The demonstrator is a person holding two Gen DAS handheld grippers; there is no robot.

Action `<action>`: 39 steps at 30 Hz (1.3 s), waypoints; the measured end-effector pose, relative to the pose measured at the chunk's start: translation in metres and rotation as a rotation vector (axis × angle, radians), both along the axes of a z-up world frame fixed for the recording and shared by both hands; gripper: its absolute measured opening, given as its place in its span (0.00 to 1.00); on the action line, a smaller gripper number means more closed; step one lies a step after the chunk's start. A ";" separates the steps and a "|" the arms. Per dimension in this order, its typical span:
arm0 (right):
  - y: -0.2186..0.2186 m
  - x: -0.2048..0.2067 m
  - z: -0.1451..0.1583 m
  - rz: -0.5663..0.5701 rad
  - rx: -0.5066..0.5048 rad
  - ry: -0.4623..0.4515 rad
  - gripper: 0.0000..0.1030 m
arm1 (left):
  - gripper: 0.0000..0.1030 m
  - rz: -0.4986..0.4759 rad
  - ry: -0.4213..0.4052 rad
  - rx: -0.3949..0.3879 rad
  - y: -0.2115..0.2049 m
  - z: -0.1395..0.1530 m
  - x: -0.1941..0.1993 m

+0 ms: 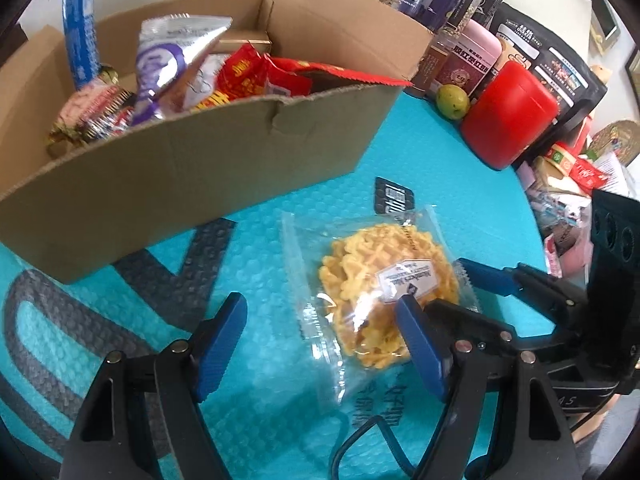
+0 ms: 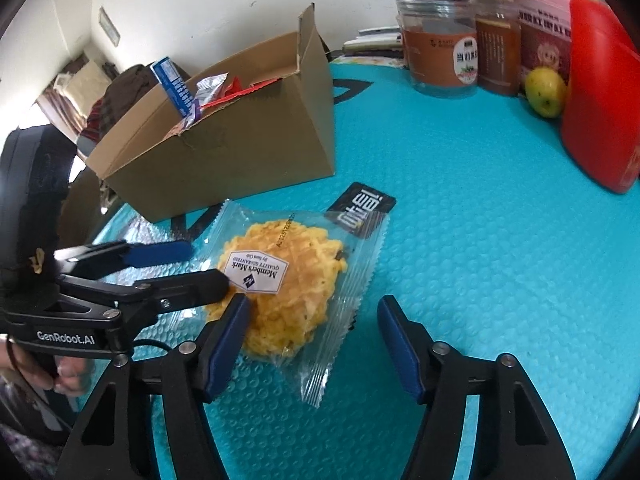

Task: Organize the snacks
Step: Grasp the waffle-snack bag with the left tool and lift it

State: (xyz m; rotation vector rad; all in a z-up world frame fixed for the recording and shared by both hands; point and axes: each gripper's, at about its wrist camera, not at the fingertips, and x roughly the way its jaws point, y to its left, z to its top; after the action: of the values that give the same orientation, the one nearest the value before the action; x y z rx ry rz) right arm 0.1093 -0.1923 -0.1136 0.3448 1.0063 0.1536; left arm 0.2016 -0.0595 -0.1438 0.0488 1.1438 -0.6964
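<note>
Two grippers (image 1: 324,340) (image 2: 312,344) agape astride waffle packet (image 2: 288,280).

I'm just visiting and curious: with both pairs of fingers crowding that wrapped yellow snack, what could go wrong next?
1. The snack packet looks brittle; pinching it hard might crumble it.
2. The left gripper and right gripper overlap at one corner, so they could bump.
3. The cardboard box is heaped already, so the slippery packet may slide off.
</note>
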 end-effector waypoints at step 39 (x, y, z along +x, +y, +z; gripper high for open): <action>0.003 -0.003 0.003 0.029 0.057 -0.049 0.31 | 0.43 -0.114 -0.048 -0.049 -0.018 0.008 -0.012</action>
State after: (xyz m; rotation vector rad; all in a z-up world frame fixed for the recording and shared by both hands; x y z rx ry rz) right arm 0.1066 -0.1894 -0.1108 0.3772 0.9602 0.2162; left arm 0.1895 -0.0774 -0.1362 0.0897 1.0838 -0.8203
